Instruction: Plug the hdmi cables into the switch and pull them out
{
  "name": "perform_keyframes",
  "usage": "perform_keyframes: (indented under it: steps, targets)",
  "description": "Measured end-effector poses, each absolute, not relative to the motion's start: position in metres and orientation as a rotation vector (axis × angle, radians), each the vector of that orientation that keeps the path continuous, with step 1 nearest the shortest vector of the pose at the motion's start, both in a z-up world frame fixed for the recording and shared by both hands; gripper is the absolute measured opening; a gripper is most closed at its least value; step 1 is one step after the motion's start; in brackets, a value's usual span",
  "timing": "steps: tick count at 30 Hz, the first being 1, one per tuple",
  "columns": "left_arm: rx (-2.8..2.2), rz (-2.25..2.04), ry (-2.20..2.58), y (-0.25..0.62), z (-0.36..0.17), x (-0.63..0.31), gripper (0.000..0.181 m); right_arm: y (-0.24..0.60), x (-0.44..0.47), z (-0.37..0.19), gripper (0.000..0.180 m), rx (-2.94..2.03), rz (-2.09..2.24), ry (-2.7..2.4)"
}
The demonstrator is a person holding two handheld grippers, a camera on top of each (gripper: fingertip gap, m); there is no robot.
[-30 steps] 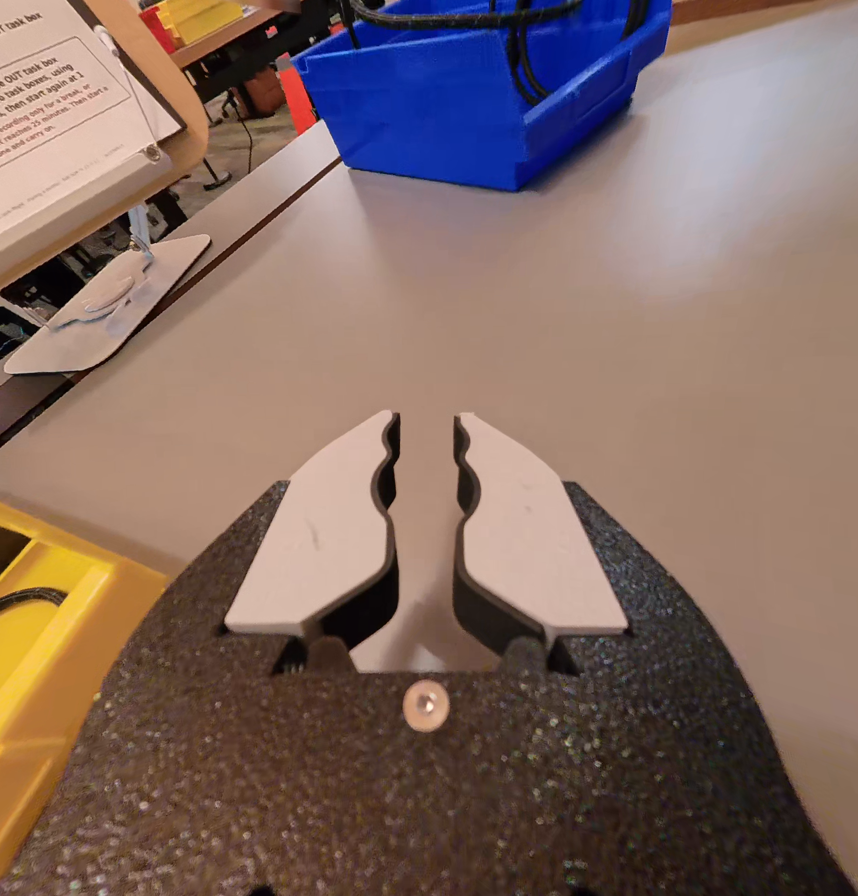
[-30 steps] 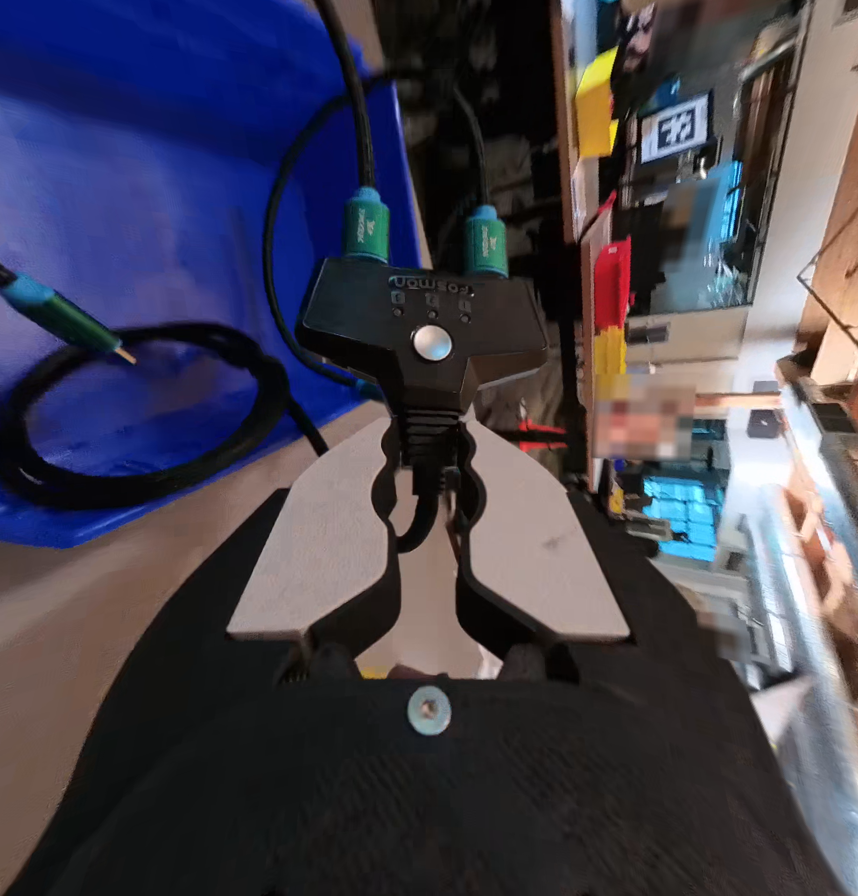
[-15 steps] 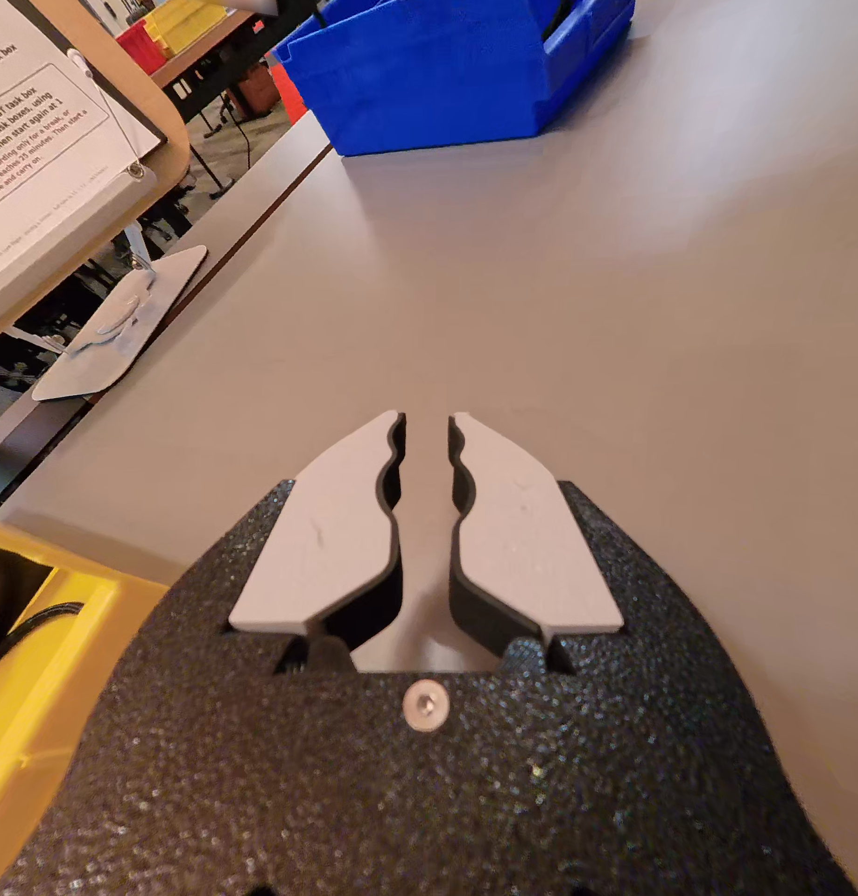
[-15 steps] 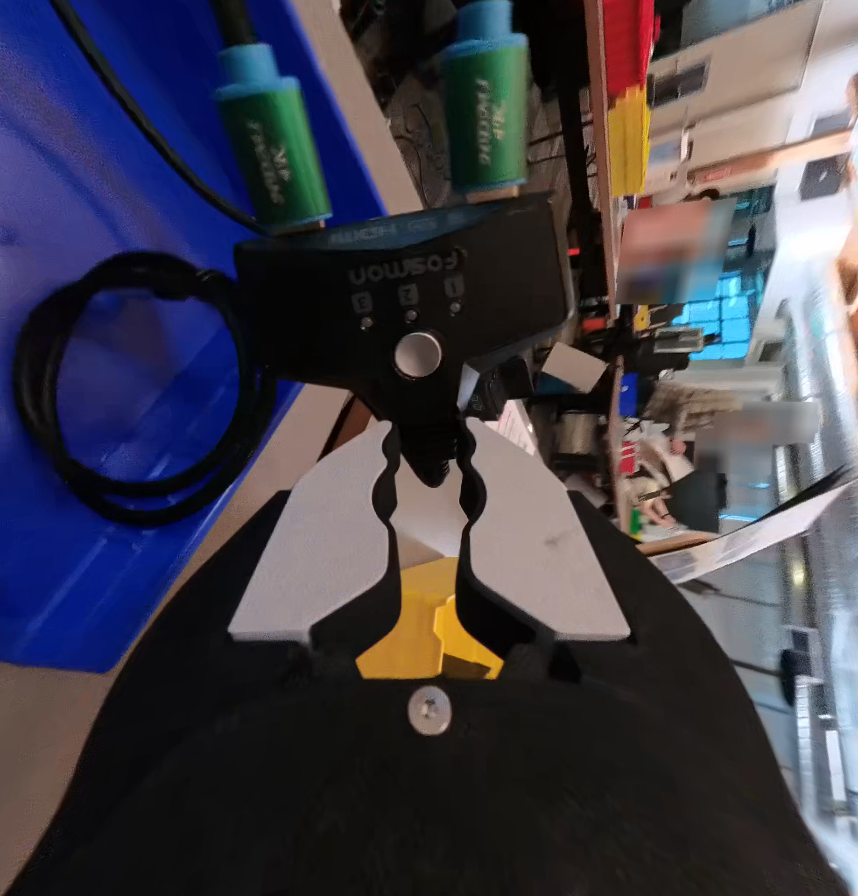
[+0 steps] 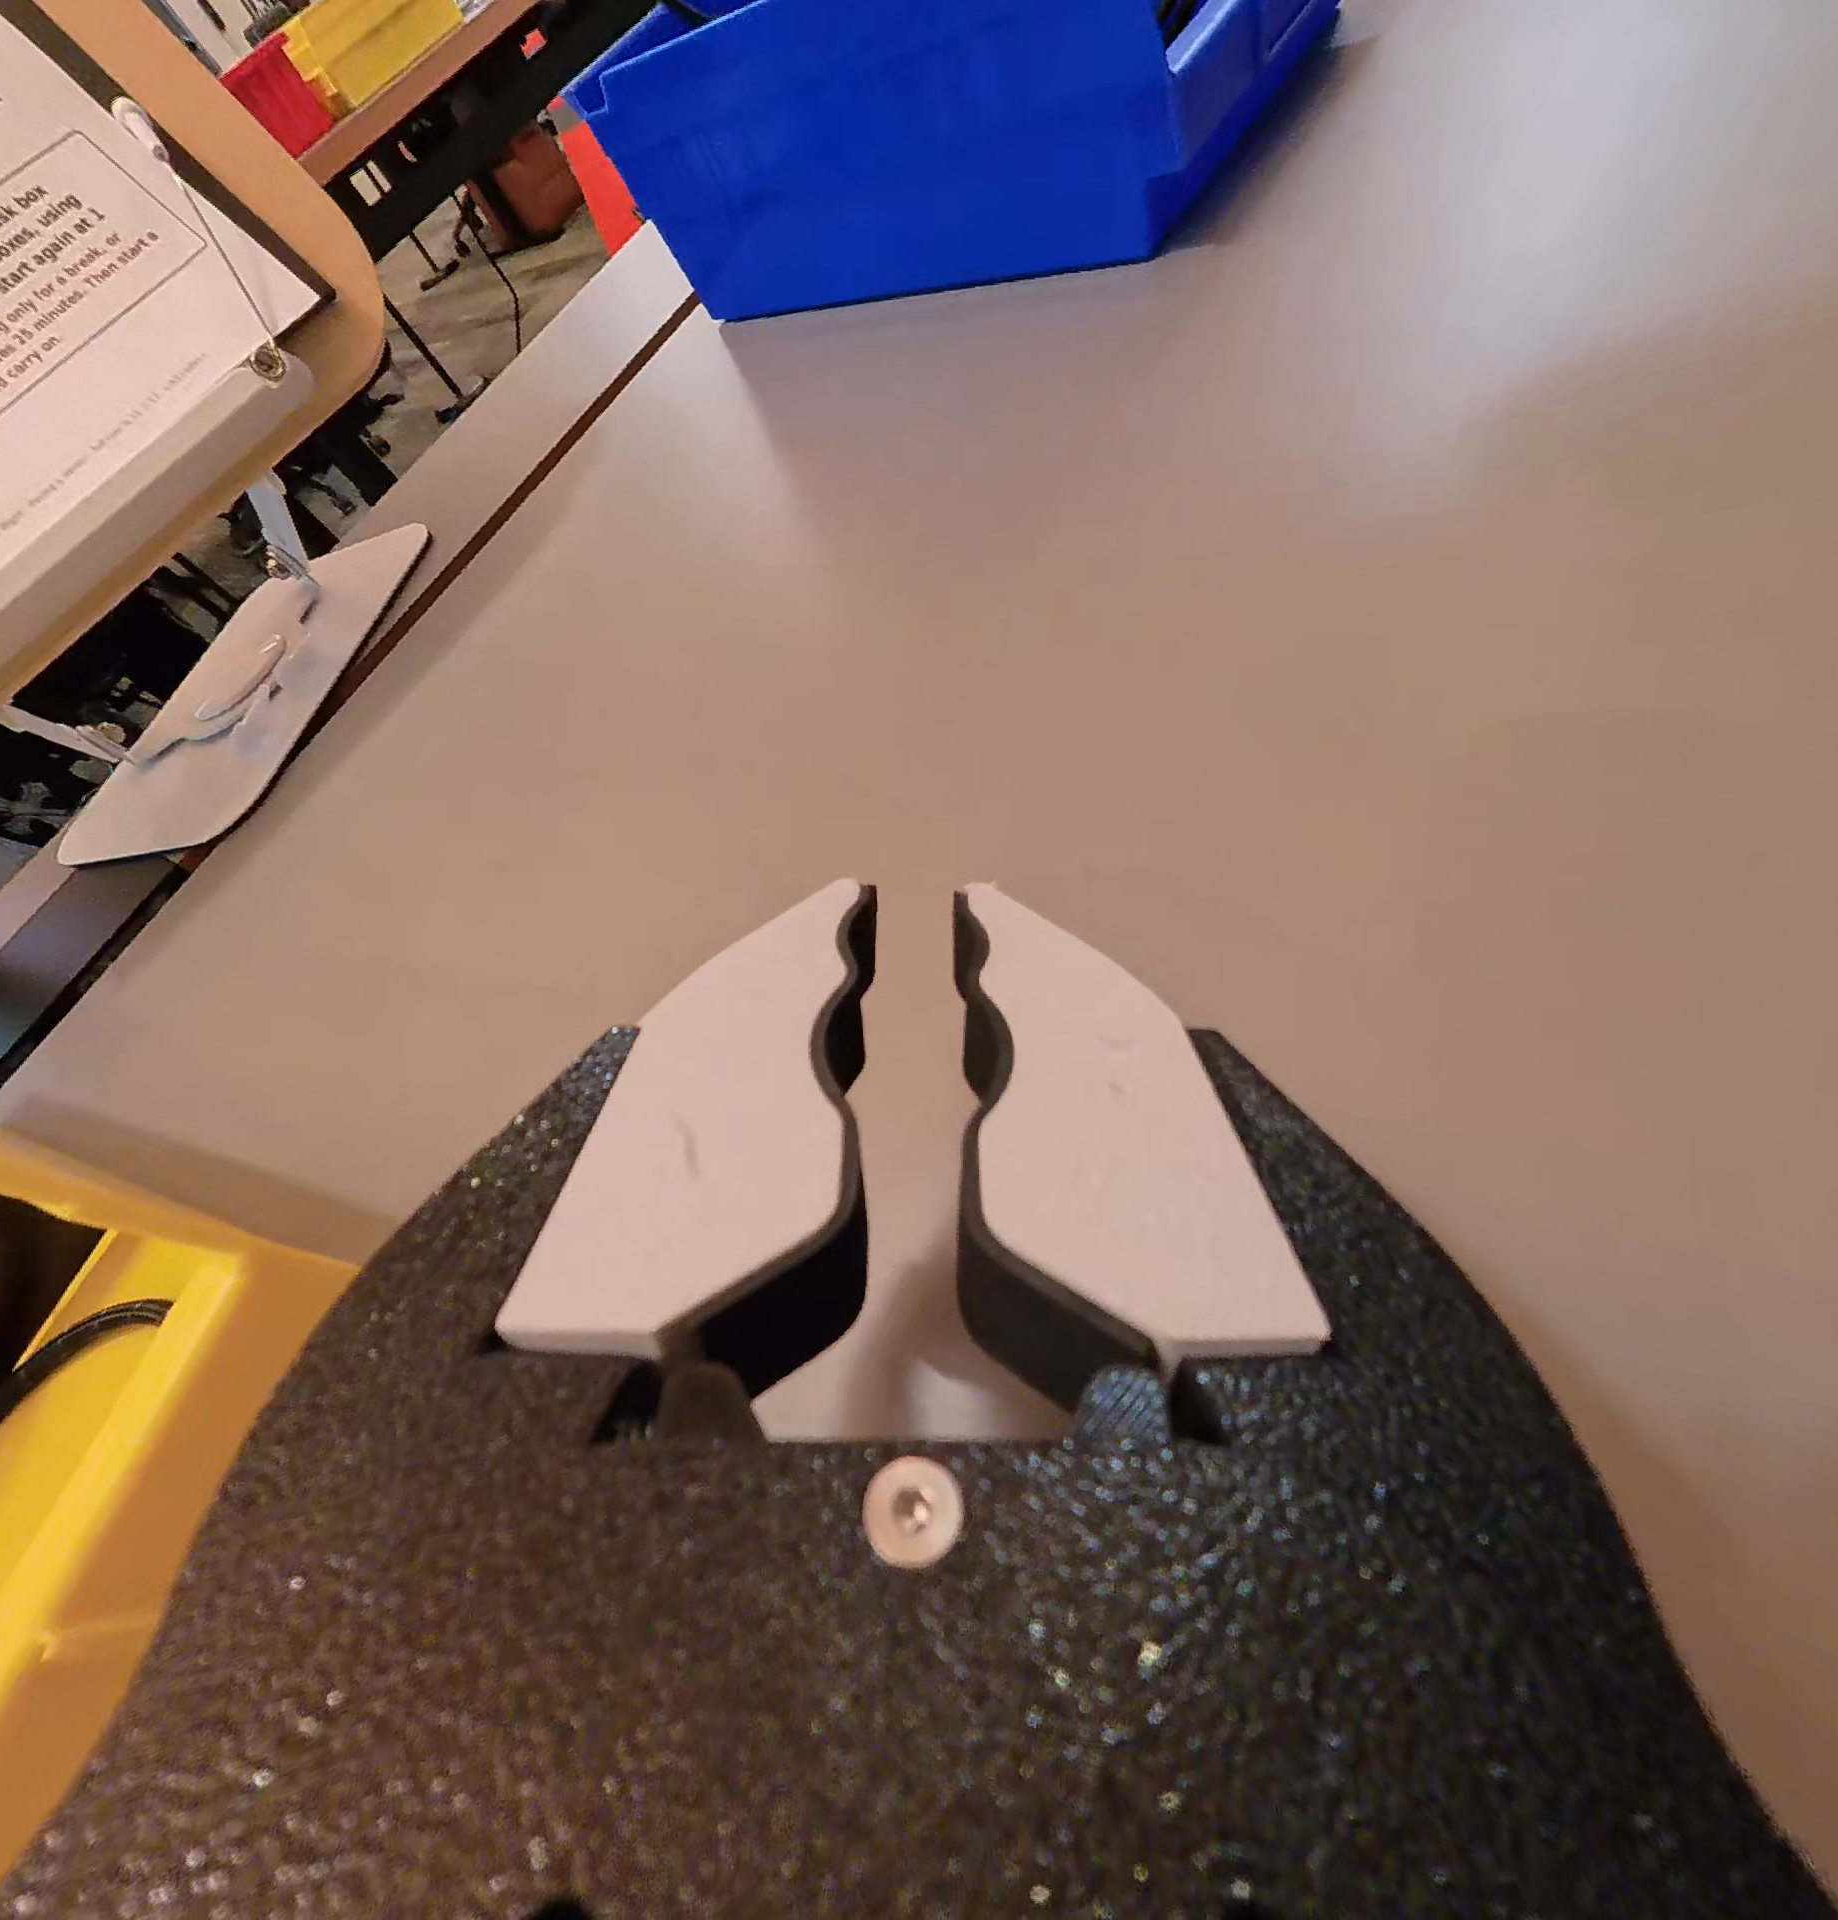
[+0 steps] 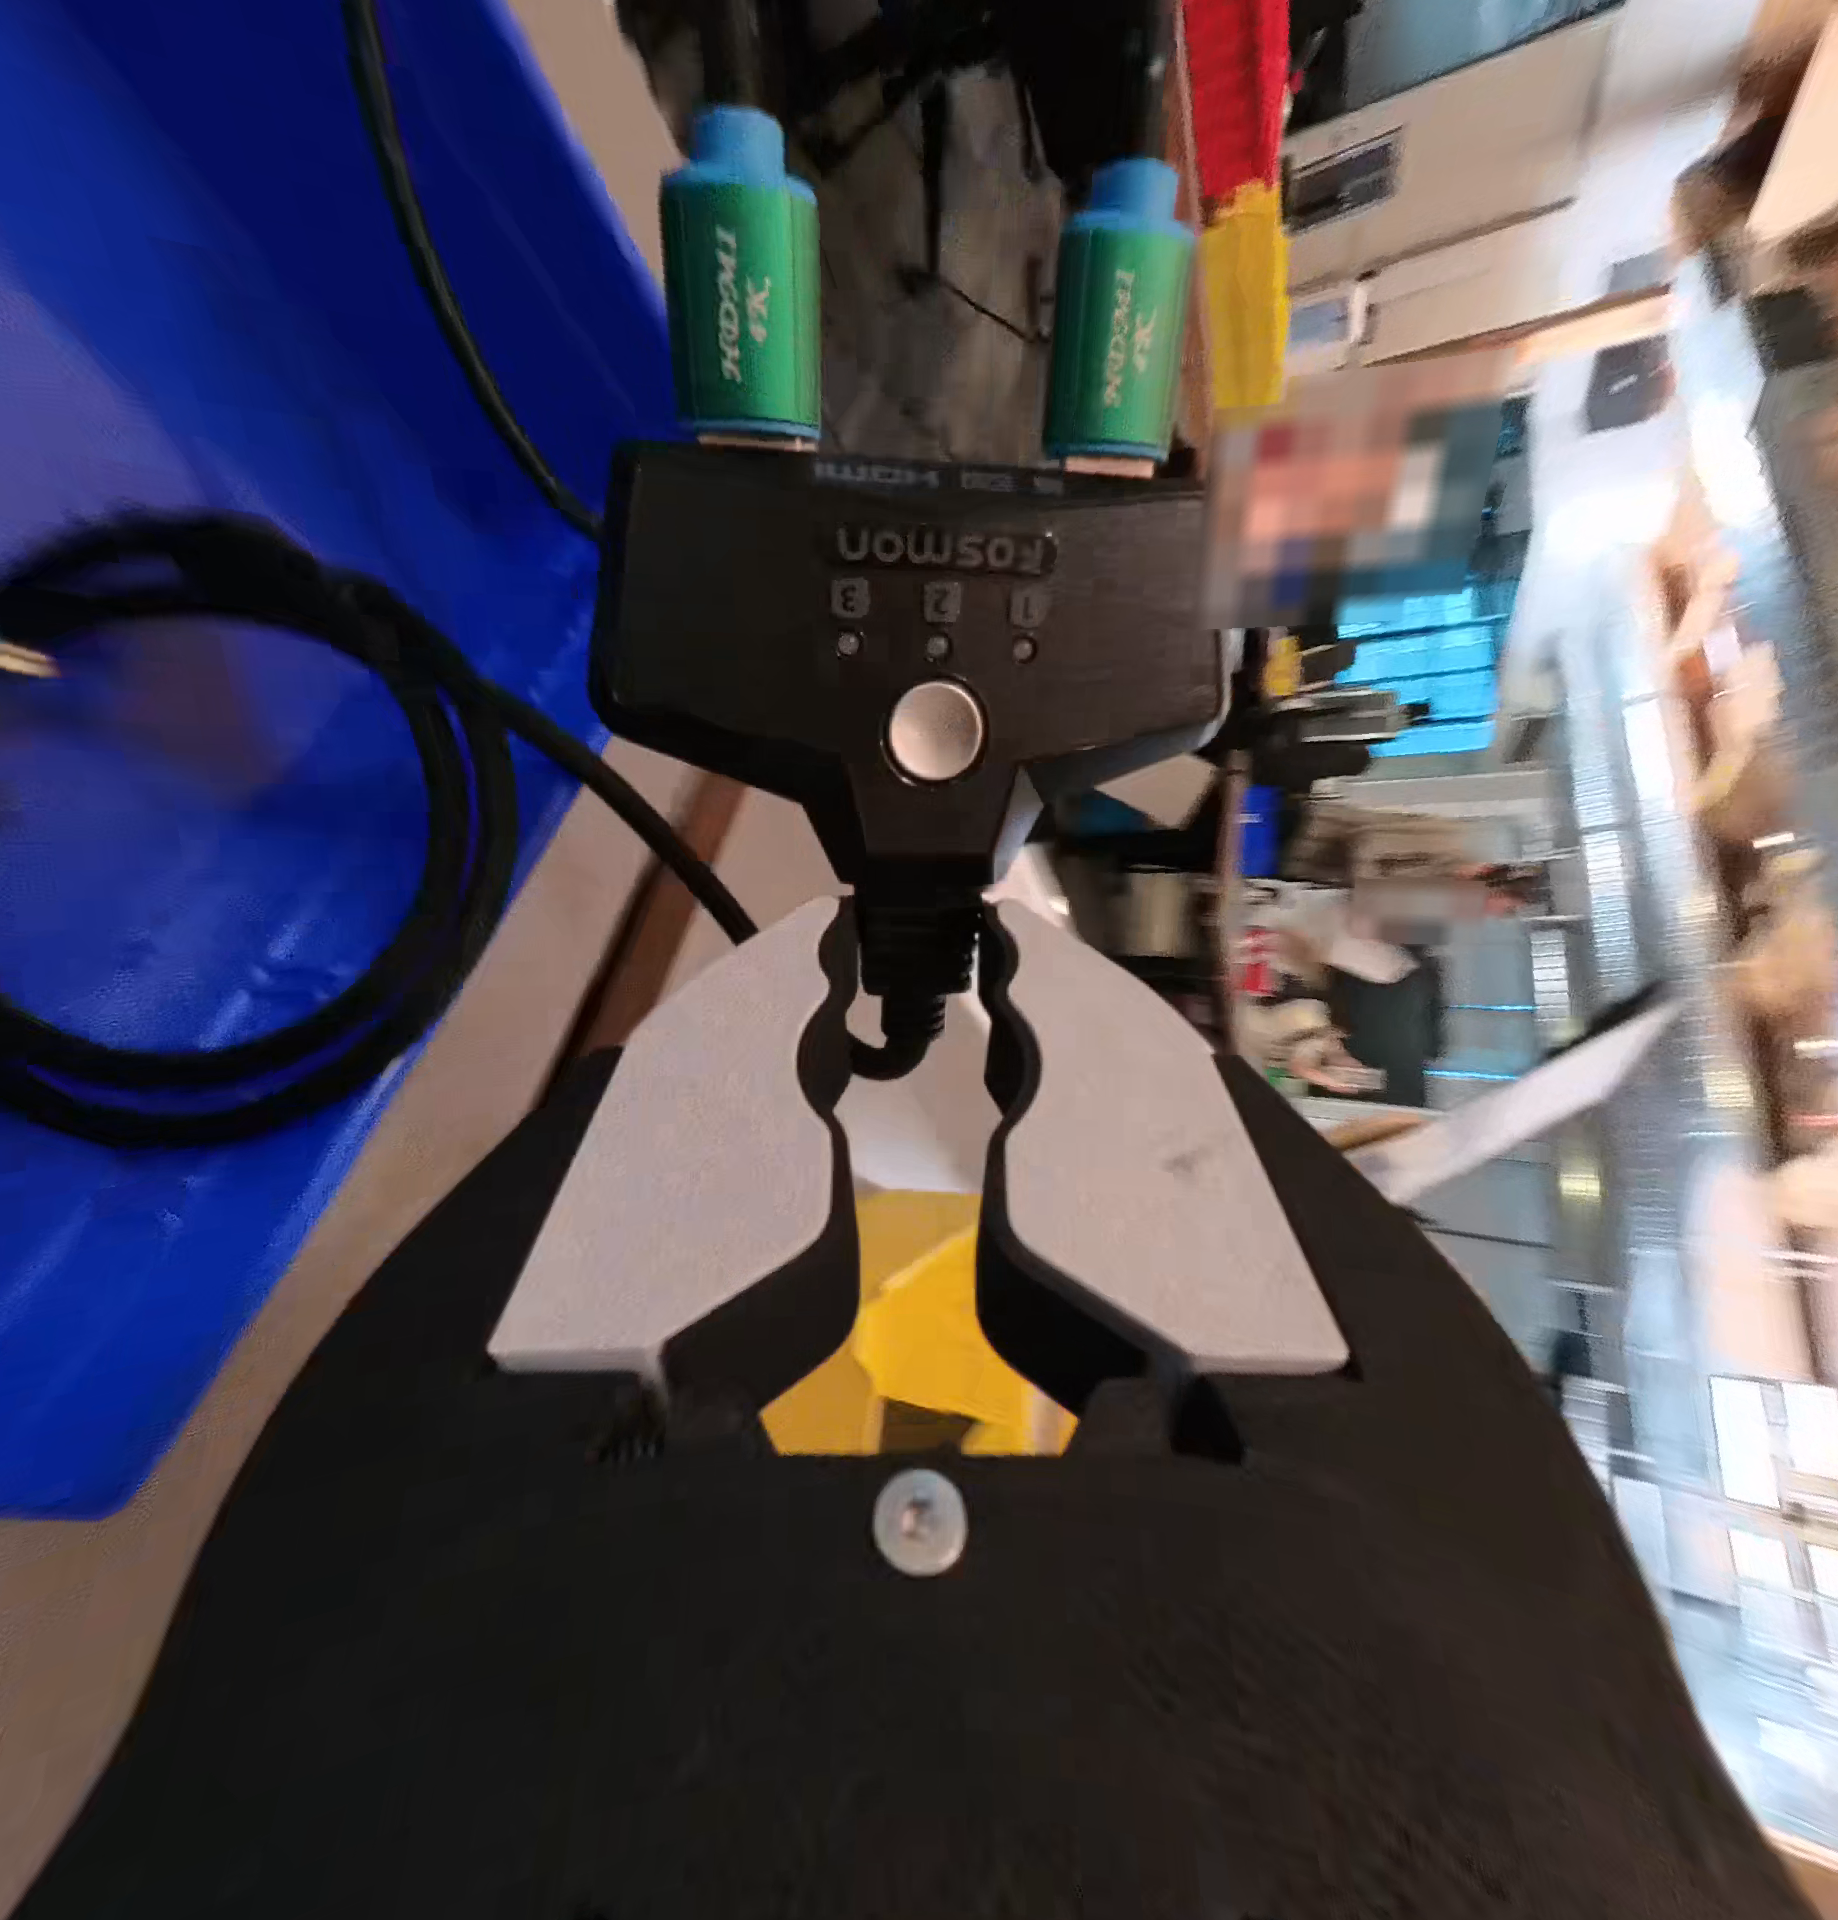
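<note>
Holding the switch (image 6: pixel 910 613) by its neck, the right gripper (image 6: pixel 915 914) shows two green plugs (image 6: pixel 740 312) seated, unplugging seemingly ahead, while the left gripper (image 5: pixel 913 899) hangs slightly parted, empty.

A grey table (image 5: pixel 1258 644) bears a blue bin (image 5: pixel 894 156).

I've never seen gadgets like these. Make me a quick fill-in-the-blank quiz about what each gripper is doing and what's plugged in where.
1. The right gripper is shut on the ribbed neck of the black ____.
2. The number of green plugs seated in the switch is ____.
3. The left gripper holds ____ above the grey table.
4. The coiled black cable lies in a bin coloured ____.

Missing words: switch; two; nothing; blue
</note>
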State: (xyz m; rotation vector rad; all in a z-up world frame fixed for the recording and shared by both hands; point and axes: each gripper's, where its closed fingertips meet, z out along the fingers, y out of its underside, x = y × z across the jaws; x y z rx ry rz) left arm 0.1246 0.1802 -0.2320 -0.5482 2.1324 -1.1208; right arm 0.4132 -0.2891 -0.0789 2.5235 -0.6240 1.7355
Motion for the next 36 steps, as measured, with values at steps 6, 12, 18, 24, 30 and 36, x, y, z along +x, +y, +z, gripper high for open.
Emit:
perform_keyframes:
  steps: [6, 12, 18, 24, 30, 36]
  targets:
    - [-0.527, -1.111, 2.123, 0.179, -0.232, 0.124, 0.012, -0.281, 0.407, -0.089, 0.022, 2.24, 1.677, 0.064]
    - [-0.532, -1.084, 2.154, 0.179, -0.236, 0.125, 0.012, -0.267, 0.398, -0.101, 0.022, 2.425, 1.696, 0.126]
    - [-0.504, -1.029, 2.176, 0.177, -0.242, 0.124, 0.011, -0.272, 0.426, -0.09, 0.022, 2.442, 1.704, -0.257]
    - [-0.444, -0.955, 2.181, 0.174, -0.247, 0.123, 0.007, -0.266, 0.47, -0.078, 0.021, 2.393, 1.597, -0.234]
    - [-0.485, -1.035, 2.154, 0.177, -0.24, 0.123, 0.005, -0.262, 0.487, -0.08, 0.016, 2.485, 1.603, -0.308]
    - [-0.521, -1.087, 2.155, 0.178, -0.236, 0.124, 0.004, -0.24, 0.459, -0.107, 0.008, 2.576, 1.511, 0.04]
